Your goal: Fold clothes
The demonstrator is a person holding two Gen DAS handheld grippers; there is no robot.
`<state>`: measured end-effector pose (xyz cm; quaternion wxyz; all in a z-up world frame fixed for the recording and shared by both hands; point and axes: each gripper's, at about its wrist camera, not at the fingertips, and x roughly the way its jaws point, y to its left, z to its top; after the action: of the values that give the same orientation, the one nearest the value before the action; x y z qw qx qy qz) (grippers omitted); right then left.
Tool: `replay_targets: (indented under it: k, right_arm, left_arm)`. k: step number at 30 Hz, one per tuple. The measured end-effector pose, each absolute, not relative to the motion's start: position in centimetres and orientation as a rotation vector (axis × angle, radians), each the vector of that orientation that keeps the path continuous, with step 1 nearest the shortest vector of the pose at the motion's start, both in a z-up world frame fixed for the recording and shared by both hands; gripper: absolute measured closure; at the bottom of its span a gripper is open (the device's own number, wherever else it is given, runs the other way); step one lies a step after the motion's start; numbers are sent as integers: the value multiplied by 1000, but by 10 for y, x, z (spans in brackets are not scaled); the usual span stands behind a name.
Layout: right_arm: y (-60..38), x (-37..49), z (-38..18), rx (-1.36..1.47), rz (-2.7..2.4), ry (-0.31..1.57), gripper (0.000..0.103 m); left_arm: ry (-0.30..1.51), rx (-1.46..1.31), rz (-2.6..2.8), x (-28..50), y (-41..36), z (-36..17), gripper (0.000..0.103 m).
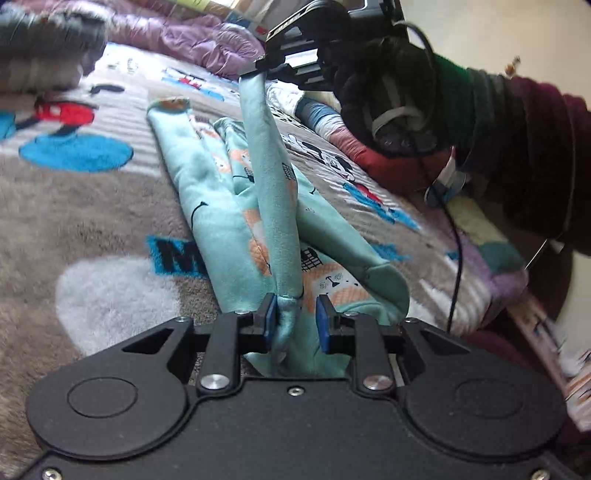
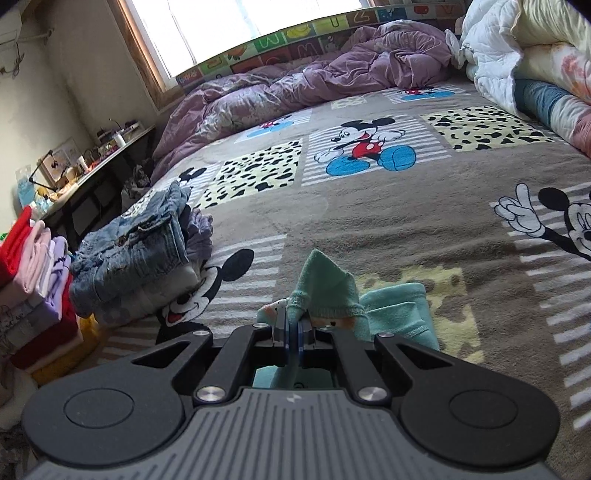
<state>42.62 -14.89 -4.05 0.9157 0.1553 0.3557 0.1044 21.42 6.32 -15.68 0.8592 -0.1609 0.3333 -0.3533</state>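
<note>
Home bedroom: bed (image 2: 369, 221), purple duvet (image 2: 295, 85), window (image 2: 240, 22).

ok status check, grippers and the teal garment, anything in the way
Right gripper shut on teal garment hem. Left gripper jaws apart, cloth between the pads, not pinched. Garment stretched between the two, rest on blanket. Nothing blocking; jeans pile off to the side.
</note>
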Motion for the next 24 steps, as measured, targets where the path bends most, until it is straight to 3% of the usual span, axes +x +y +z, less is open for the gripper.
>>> replay_targets:
  k: [14, 16, 18, 24]
  right_arm:
    - [-121, 444, -53, 202, 256, 763, 94]
    - [-122, 440, -49, 194, 276, 747, 85]
    - [-123, 437, -44, 186, 297, 731, 69]
    - [-129, 423, -31, 165, 353, 682, 67]
  left_arm:
    - [756, -505, -766, 228, 85, -163, 82]
    - [757, -510, -770, 228, 86, -161, 82]
    - [758, -502, -777, 228, 85, -161, 76]
    - [746, -500, -757, 229, 86, -158, 71]
